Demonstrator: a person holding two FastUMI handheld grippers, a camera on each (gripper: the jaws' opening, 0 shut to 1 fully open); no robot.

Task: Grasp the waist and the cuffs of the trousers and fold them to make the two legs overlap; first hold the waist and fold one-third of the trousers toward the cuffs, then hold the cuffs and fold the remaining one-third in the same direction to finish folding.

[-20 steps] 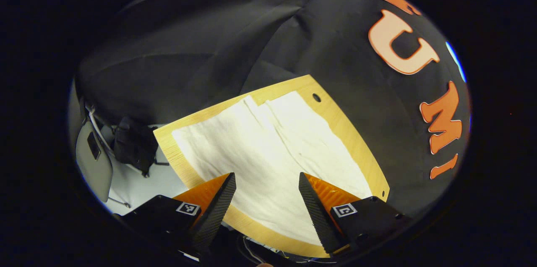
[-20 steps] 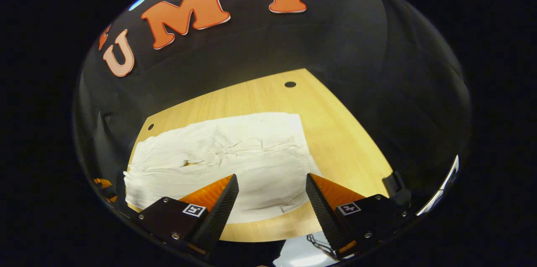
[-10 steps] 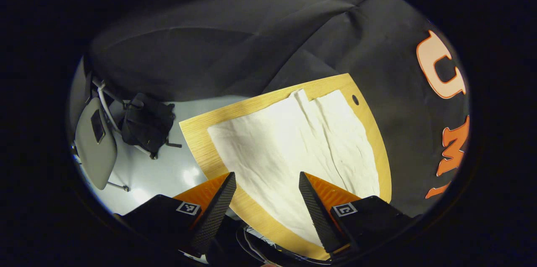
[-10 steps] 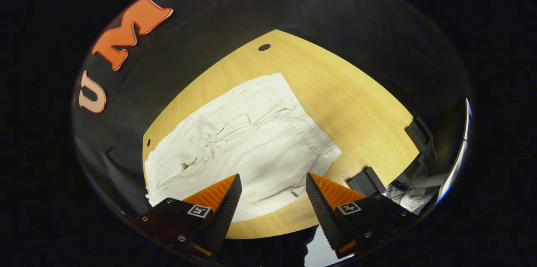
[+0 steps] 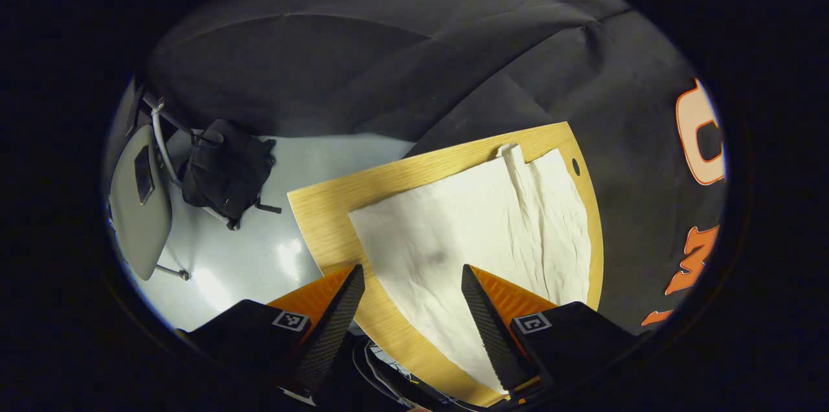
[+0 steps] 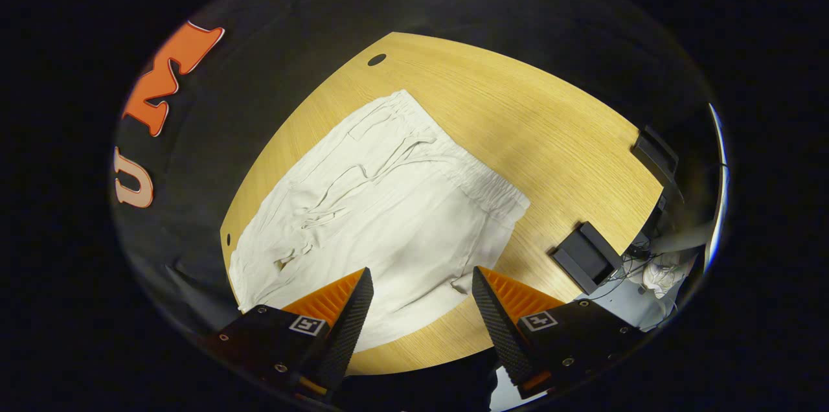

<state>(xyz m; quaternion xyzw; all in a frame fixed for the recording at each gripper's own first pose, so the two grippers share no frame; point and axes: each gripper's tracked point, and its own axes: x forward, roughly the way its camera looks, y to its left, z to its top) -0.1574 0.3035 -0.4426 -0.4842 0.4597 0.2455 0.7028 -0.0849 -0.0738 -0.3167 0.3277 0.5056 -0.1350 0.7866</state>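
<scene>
Since a second ago both grippers have swung round: the left gripper view now takes in more pale floor and the cuff end of the table, and the right gripper view has turned so the waist end and the table's far corner come into sight.

The left gripper (image 5: pixel 412 286) hangs above the near table edge, tilted down, fingers spread wide with nothing between them. The right gripper (image 6: pixel 421 289) is poised the same way above the near hem of the cloth, fingers parted and holding nothing.

One pair of trousers (image 6: pixel 382 205), off-white and crinkled like thin linen, lies flat on the wooden table (image 6: pixel 550 133). The gathered elastic waist (image 6: pixel 479 172) faces the bare right stretch of board, with a drawstring trailing across the front. In the left gripper view the trousers (image 5: pixel 492 224) taper to the far edge, the two legs side by side.

Two dark clamp-like blocks (image 6: pixel 586 256) sit on the table's right edge. Farther off, on the floor, stand one grey chair (image 5: pixel 136 205) and one black bag (image 5: pixel 227 169).
</scene>
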